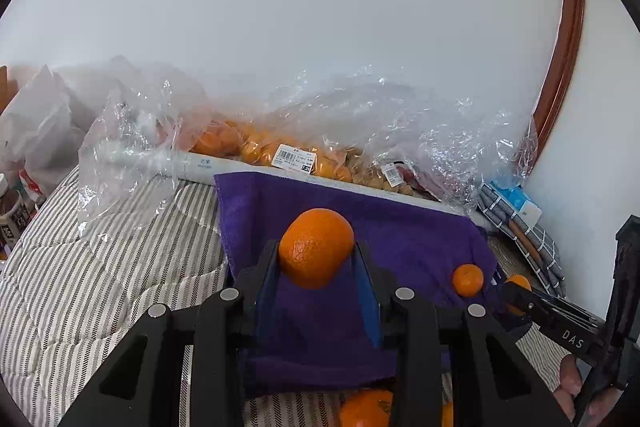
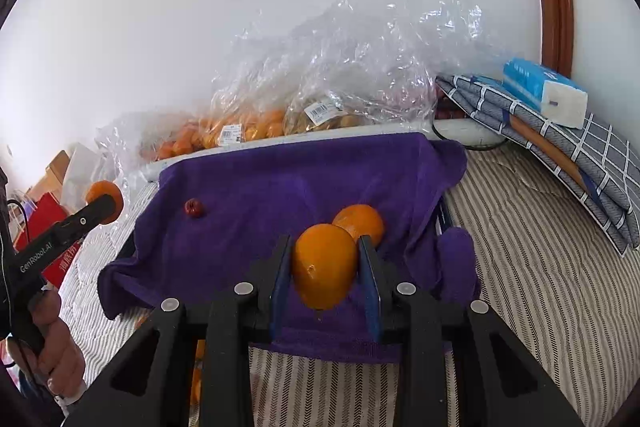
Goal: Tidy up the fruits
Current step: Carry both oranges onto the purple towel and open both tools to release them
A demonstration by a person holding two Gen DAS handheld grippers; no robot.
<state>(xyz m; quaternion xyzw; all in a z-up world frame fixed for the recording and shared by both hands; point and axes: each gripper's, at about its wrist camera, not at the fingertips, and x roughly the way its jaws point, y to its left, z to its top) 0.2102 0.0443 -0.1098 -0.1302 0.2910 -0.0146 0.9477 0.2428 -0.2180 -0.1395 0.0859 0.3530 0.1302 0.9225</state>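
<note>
My left gripper [image 1: 316,251] is shut on an orange [image 1: 316,247] and holds it above the purple towel [image 1: 400,227]. My right gripper [image 2: 325,247] is shut on a second orange [image 2: 324,265] above the same towel [image 2: 280,179]. One orange [image 2: 360,221] lies on the towel just beyond my right fingertips; it shows in the left wrist view [image 1: 468,279] at the right. A small dark red fruit [image 2: 194,207] lies on the towel's left part. The left gripper with its orange [image 2: 105,201] shows at the left of the right wrist view.
Clear plastic bags of oranges [image 1: 260,147] and other fruit [image 2: 328,115] lie along the wall behind the towel. A checked folded cloth [image 2: 560,147] with a blue tissue pack [image 2: 540,91] lies at the right. More oranges [image 1: 366,409] lie on the striped bedding [image 1: 100,287] near me.
</note>
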